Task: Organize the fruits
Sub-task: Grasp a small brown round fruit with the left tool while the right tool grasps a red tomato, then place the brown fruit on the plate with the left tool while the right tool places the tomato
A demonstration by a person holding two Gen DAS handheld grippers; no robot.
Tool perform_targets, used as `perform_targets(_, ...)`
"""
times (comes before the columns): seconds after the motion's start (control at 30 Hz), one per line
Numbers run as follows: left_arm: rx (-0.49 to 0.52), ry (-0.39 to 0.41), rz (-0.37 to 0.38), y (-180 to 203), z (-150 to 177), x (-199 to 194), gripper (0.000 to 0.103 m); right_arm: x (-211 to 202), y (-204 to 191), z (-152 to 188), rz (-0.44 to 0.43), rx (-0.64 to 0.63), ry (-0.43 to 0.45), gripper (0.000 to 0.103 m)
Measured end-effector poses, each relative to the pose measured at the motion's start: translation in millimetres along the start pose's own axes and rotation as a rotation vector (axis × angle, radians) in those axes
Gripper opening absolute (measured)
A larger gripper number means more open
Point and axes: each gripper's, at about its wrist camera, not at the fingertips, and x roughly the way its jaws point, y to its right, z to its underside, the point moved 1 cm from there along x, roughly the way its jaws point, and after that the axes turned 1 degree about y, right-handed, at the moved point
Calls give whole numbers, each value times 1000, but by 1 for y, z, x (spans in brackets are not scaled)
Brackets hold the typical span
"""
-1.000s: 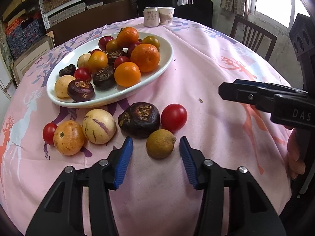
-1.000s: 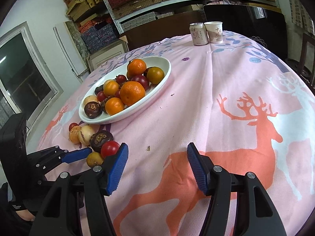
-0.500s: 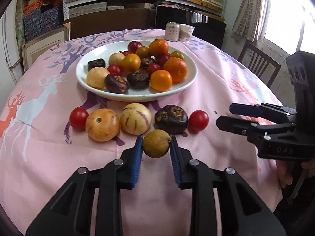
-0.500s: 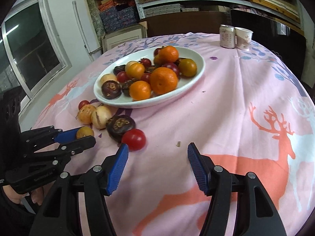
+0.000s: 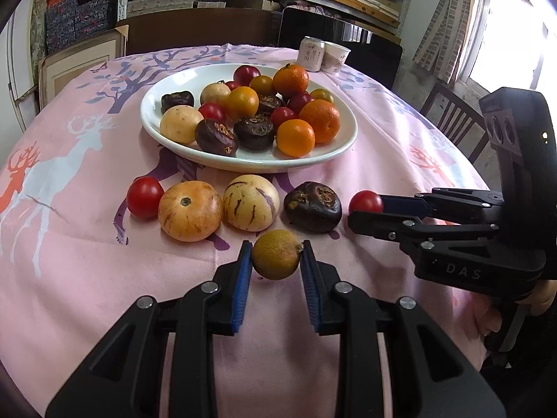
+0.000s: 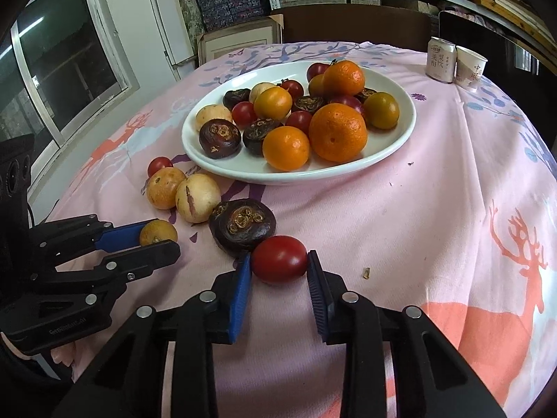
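A small yellow-brown fruit sits on the pink tablecloth at the near edge of the loose row, clamped between the blue pads of the left gripper. To its right, a red tomato is pinched the same way by the right gripper, with the dark wrinkled fruit touching it on the far left side. Both fruits look set for the white plate, which lies just beyond the row and is already crowded. Lifting well probably means raising each straight up first, so the tomato clears its dark neighbour, then keeping the squeeze gentle on the soft tomato. A bare patch near the plate's left rim seems the safest landing spot.
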Motion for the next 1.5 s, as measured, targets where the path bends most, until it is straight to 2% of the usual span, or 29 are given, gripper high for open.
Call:
perform_targets(0.2, 6, 27, 2, 0, -1, -5, 27, -26, 14, 2, 7, 27, 55, 32)
perform_targets(0.3, 23, 52, -10, 0, -8, -14, 27, -47, 23, -6, 19, 37, 110, 32)
perform_targets(0.4, 38, 89, -31, -3, -24, -25, 27, -66, 33, -23, 33, 57, 180, 32)
perform_targets(0.63, 65, 172, -100, -18, -86, -39, 27, -90, 40, -84, 31, 77, 318, 33)
perform_targets(0.7, 57, 173, -104, -24, -103, -35, 28, -85, 39, -101, 22, 81, 319, 33)
perform_targets(0.83, 29, 134, -121, -39, -129, -7, 28, -49, 40, -130, 2, 111, 247, 33)
perform_targets(1.07, 10, 51, -126, -54, -142, 46, 28, 14, 33, -145, 10, 109, 157, 33)
perform_targets(1.1, 3, 43, -124, -57, -142, 51, 28, 19, 32, -146, 17, 107, 155, 36)
perform_targets(1.13, -2, 38, -122, -58, -142, 54, 29, 23, 31, -147, 26, 104, 156, 40)
perform_targets(1.17, -5, 40, -126, -59, -142, 55, 38, 23, 30, -147, 38, 104, 163, 45)
perform_targets(1.23, -10, 64, -131, -61, -140, 50, 52, 21, 29, -145, 44, 100, 177, 46)
perform_targets(1.33, -2, 94, -123, -59, -133, 35, 53, 10, 28, -135, 40, 102, 189, 46)
perform_targets(1.43, 29, 109, -115, -52, -112, 15, 63, -8, 25, -114, 45, 83, 208, 48)
perform_targets(1.5, 66, 104, -119, -45, -95, 6, 64, -22, 19, -95, 63, 53, 228, 55)
